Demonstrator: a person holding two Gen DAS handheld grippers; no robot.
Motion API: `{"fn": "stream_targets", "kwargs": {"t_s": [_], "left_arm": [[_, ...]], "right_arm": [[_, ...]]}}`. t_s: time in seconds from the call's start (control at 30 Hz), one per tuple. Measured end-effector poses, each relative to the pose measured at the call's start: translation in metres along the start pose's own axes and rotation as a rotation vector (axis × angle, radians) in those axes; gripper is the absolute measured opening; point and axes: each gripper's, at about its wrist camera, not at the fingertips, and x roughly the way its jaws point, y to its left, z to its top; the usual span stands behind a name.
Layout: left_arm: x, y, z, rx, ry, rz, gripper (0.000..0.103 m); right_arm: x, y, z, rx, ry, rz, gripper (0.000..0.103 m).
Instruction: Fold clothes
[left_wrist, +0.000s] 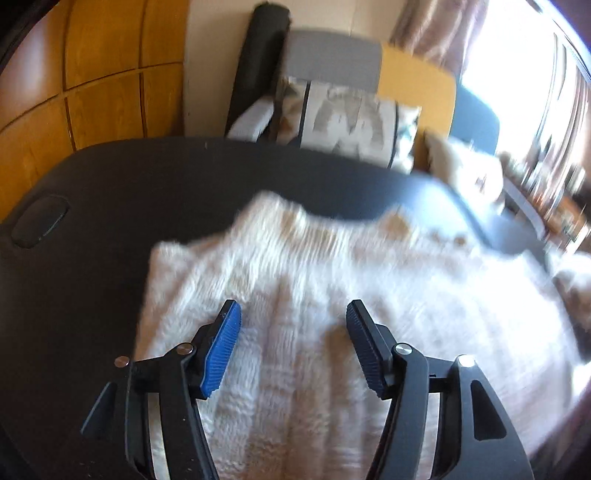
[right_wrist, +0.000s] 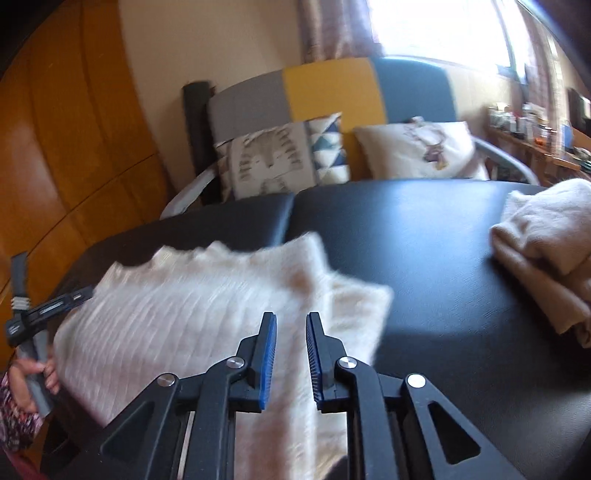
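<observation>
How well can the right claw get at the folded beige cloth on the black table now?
Probably yes. The right claw is open over the white sweater, holding nothing. Only bare black table lies between it and the folded beige cloth at the right.

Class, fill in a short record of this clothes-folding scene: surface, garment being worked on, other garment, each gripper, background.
surface: black padded table
garment in work: white fluffy knitted sweater, lying flat on the table, partly folded
other garment: beige folded garment, at the table's right edge
left gripper: open over the sweater, nothing between the pads
right gripper: narrowly open, holding nothing
background: grey, yellow and blue sofa with patterned cushions
</observation>
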Motion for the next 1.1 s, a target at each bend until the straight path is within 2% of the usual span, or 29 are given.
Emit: {"fn": "stream_targets", "kwargs": {"t_s": [0.07,0.17,0.3,0.47,0.53,0.6,0.7,0.8,0.93,1.0,1.1], "left_arm": [[0.004,-0.001,-0.004,0.013,0.001,0.007,0.072],[0.005,0.002,-0.005,0.000,-0.002,-0.008,0.074],[0.004,-0.001,-0.011,0.014,-0.006,0.004,0.075],[0.000,-0.004,-0.016,0.024,-0.011,0.016,0.076],[0.000,-0.003,-0.017,0.022,-0.012,0.013,0.076],[0.000,-0.003,-0.017,0.022,-0.013,0.014,0.076],[0.000,-0.003,-0.018,0.023,-0.014,0.015,0.076],[0.000,-0.003,-0.019,0.021,-0.014,0.011,0.076],[0.000,-0.002,-0.018,0.017,-0.015,0.005,0.076],[0.000,-0.002,-0.018,0.017,-0.015,0.004,0.076],[-0.001,-0.002,-0.018,0.020,-0.017,0.007,0.076]], "right_arm": [[0.011,0.004,-0.006,-0.006,0.034,-0.015,0.015],[0.025,0.000,-0.013,0.003,0.078,-0.078,0.012],[0.026,-0.020,-0.022,0.066,0.050,-0.071,0.006],[0.023,-0.017,-0.036,0.045,-0.022,-0.102,0.006],[0.024,-0.016,-0.031,0.062,-0.006,-0.103,0.006],[0.022,-0.018,-0.017,0.121,0.014,-0.061,0.010],[0.015,-0.010,0.013,0.092,-0.052,-0.022,0.012],[0.041,-0.002,0.040,0.000,0.018,-0.053,0.013],[0.086,0.001,0.047,-0.084,0.148,-0.100,0.013],[0.093,-0.001,0.045,-0.109,0.141,-0.126,0.012],[0.090,-0.011,0.039,-0.071,0.103,-0.149,0.012]]}}
